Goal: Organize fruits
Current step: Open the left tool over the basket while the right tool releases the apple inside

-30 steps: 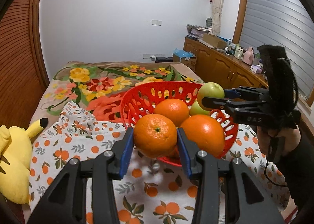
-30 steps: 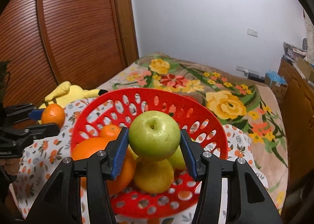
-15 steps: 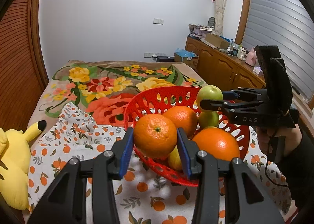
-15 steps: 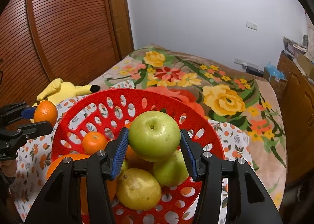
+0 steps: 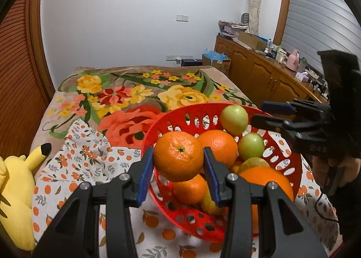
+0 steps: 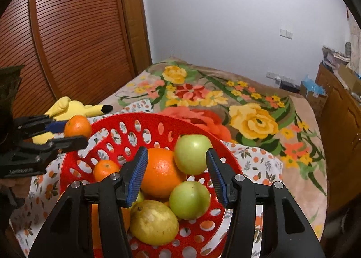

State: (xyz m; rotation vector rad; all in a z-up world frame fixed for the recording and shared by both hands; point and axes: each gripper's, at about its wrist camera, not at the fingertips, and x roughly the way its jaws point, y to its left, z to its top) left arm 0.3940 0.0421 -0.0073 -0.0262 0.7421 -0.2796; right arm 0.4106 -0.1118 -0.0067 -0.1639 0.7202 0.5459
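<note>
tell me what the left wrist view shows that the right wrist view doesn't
Left wrist only: the wooden cabinets along the far wall and the hand behind the right hand-held gripper, whose jaws are opening, clear of the green apple.

Right wrist only: the yellow lemon, whole.

Both: the red basket, the plush toy, and the orange clamped in the left hand-held gripper.

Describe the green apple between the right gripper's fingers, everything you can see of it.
The green apple is round, smooth and pale yellow-green, with a faint blush and a soft sheen. It sits inside the red basket near the far rim, leaning against a big orange, above a second green apple. The right gripper is opening; its blue pads stand clear of the apple on both sides.
</note>
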